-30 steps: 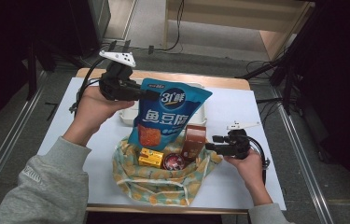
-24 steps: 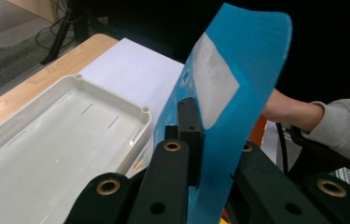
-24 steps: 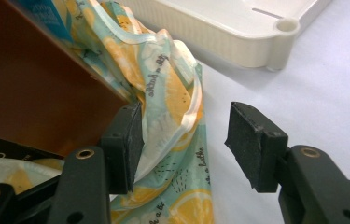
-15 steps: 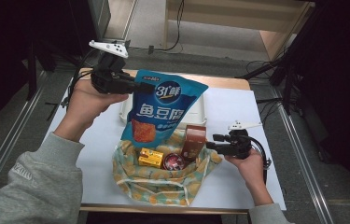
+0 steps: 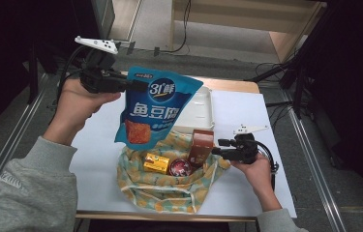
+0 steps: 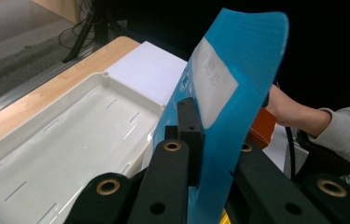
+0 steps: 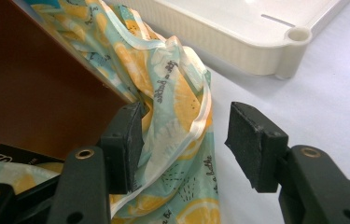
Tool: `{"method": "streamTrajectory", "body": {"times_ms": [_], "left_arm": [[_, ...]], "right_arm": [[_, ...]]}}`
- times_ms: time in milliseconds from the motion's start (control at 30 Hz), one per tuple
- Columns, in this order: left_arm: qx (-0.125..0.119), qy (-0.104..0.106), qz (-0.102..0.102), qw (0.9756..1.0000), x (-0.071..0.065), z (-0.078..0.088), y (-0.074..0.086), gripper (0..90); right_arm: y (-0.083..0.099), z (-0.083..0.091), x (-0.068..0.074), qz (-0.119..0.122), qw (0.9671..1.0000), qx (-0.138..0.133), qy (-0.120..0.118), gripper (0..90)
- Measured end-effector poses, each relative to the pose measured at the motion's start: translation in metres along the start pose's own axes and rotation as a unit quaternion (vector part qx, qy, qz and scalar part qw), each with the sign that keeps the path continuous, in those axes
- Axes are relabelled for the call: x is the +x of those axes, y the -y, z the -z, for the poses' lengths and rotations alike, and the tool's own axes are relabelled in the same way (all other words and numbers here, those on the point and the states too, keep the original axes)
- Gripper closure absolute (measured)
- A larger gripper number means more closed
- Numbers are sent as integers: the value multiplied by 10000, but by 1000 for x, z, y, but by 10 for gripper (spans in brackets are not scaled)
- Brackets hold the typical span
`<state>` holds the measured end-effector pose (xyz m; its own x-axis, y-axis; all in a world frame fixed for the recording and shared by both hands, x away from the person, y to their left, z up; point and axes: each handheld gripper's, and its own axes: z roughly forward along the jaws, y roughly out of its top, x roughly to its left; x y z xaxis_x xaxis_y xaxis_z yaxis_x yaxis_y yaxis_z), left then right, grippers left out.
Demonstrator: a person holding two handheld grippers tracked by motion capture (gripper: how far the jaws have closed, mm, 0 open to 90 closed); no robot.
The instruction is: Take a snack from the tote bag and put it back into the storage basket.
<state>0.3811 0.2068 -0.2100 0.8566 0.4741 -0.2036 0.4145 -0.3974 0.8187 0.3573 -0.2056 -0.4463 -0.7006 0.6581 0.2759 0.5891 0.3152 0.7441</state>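
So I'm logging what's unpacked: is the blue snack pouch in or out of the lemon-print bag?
Out. The left tongs grip the blue snack pouch by its top edge, hanging clear above the lemon-print bag.

Lab (dark curtains point(image 5: 5, 38), floor cables point(image 5: 184, 29), tripods point(image 5: 295, 72)).

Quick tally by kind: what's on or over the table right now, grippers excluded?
Snack pouches: 1, the blue pouch, held up in the left gripper
Boxes: 2, brown box and yellow box
Round tins: 1, red tin
Cloth bags: 1, lemon-print bag
Trays: 1, white tray
Total: 6
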Motion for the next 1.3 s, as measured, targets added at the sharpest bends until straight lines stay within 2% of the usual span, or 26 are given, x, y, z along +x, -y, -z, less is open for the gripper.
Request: {"method": "streamTrajectory", "body": {"times_ms": [267, 567, 967, 1167, 1300], "left_arm": [[-29, -152, 123, 9998, 9, 10, 2, 900], [-39, -380, 238, 9990, 25, 19, -3, 900], [-73, -552, 416, 9976, 58, 0, -21, 900], [-57, -625, 393, 9973, 67, -9, -27, 900], [-31, -660, 415, 9970, 77, -21, -28, 900]], "right_arm": [[0, -3, 3, 20, 10000, 31, -59, 457], [0, -3, 4, 30, 10000, 50, -76, 456], [0, -4, 6, 62, 9999, 75, -128, 455], [1, -4, 7, 35, 9998, 102, -142, 455], [1, -3, 7, 28, 9998, 82, -152, 454]]}}
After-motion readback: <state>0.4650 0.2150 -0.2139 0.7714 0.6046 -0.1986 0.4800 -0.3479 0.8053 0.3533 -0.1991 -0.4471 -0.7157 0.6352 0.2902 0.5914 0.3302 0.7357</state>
